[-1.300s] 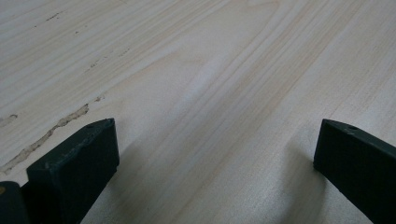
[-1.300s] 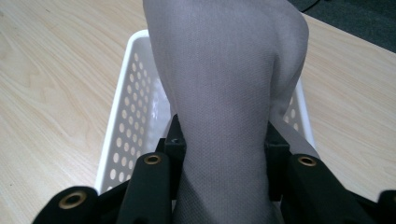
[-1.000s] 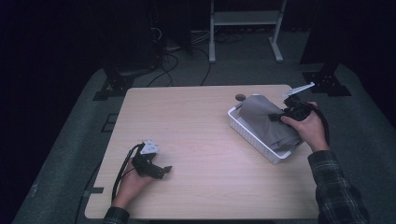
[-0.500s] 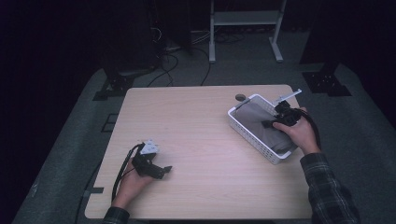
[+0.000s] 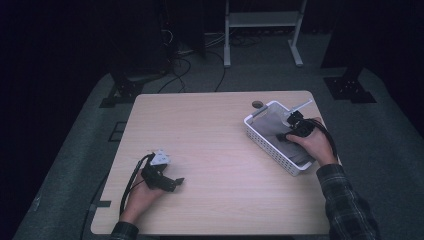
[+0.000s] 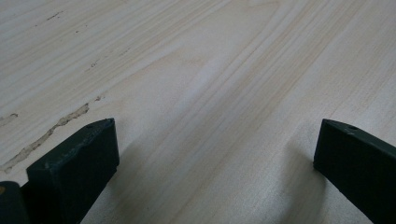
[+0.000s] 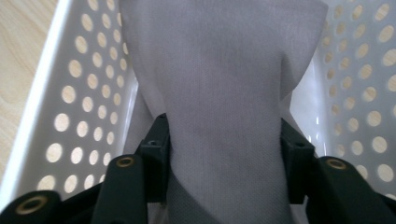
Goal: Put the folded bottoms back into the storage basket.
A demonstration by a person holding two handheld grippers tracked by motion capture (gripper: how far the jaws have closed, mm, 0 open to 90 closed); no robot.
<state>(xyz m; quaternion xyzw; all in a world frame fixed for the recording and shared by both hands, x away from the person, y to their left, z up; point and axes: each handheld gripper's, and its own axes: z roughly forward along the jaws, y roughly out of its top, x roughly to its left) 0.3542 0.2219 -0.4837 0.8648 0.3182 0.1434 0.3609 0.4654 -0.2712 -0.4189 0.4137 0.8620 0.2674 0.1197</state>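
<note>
Grey cloth between right tongs inside perforated basket.

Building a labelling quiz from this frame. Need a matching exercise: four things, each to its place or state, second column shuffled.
Things:
1. left gripper
2. right gripper
3. grey cloth
4. small dark round object

Places or states:
A. lying in the white perforated basket
B. on the bare table, just past the basket's far corner
C. jaws wide apart, low over bare wood, nothing between them
D. down inside the basket, a jaw on each side of a fold of fabric

Pairs: 1-C, 2-D, 3-A, 4-B
</note>
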